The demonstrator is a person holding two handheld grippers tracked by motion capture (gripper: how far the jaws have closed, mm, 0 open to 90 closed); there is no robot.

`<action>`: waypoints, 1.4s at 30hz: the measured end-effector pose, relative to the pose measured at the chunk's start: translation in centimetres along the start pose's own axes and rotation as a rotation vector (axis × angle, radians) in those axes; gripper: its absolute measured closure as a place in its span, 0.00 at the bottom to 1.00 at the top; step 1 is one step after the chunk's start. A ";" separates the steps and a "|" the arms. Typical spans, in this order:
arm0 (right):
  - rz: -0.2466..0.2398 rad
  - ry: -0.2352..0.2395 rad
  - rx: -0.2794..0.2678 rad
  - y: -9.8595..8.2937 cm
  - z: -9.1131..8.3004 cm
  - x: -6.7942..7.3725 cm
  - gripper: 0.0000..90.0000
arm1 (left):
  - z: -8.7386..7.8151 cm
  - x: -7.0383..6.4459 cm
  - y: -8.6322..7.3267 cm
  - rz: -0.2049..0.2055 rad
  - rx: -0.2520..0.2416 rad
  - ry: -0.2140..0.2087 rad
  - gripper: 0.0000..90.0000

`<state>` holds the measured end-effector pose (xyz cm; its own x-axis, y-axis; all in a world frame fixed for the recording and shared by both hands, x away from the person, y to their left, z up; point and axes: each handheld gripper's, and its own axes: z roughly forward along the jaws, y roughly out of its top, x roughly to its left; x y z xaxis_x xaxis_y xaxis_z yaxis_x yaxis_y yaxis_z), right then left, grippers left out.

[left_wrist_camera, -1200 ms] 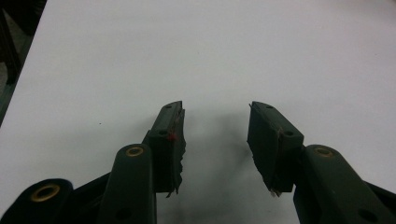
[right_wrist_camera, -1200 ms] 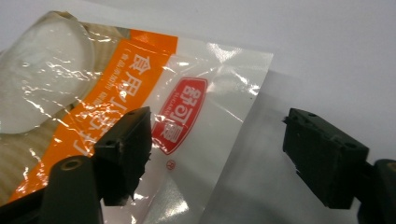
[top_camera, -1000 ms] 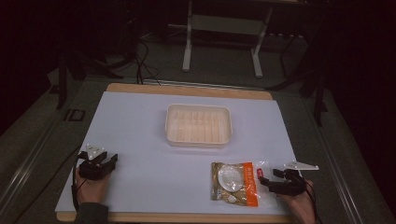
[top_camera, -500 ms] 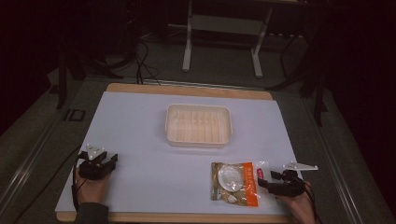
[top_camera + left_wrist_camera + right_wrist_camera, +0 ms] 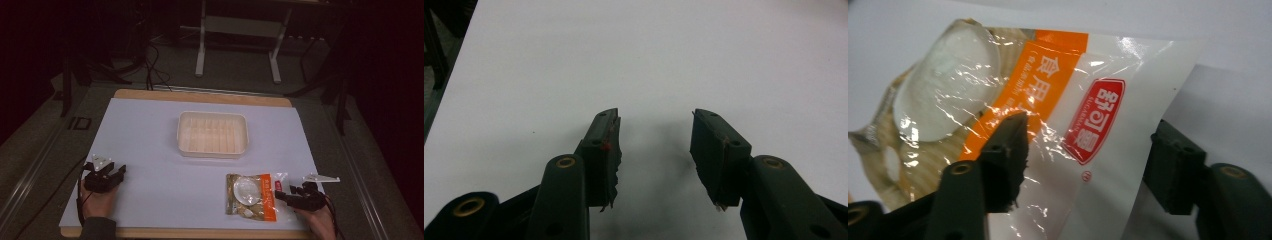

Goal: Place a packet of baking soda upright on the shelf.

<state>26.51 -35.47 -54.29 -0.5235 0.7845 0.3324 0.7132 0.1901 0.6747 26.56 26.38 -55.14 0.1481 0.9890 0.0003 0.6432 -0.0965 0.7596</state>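
Your right gripper point(image 5: 1088, 165) has its fingers point(image 5: 1005, 150) spread and released, straddling the white end of the bag point(image 5: 252, 196) without gripping it. The bag lies flat on the bench point(image 5: 150, 135), on your side of the tray point(image 5: 212, 133), toward its right. Lower until one finger slides under the sealed edge, then close on film only, clear of the round contents. Your left gripper point(image 5: 655, 150), well left of the tray, is released and empty.
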 end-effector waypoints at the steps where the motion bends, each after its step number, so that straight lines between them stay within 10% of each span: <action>1: 0.007 0.019 -0.001 0.0 0.0 0.0 0.48 | 0.0 0.0 0.0 -0.001 0.000 -0.001 0.60; 16: 0.001 0.079 0.054 0.2 0.5 0.6 0.60 | 0.0 0.1 0.0 -0.005 -0.004 -0.001 0.60; 30: 0.110 0.043 0.134 0.8 0.6 0.6 0.99 | 0.0 0.1 0.0 -0.005 -0.004 -0.001 0.60; 42: 0.092 0.044 0.109 2.3 -0.5 1.3 1.00 | 0.0 0.1 0.0 -0.009 -0.007 0.000 0.60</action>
<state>27.27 -34.27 -51.97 -0.4722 0.7752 0.4197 0.8043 0.1840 0.5650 26.55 26.46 -55.12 0.1424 0.9898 -0.0065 0.6396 -0.0870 0.7638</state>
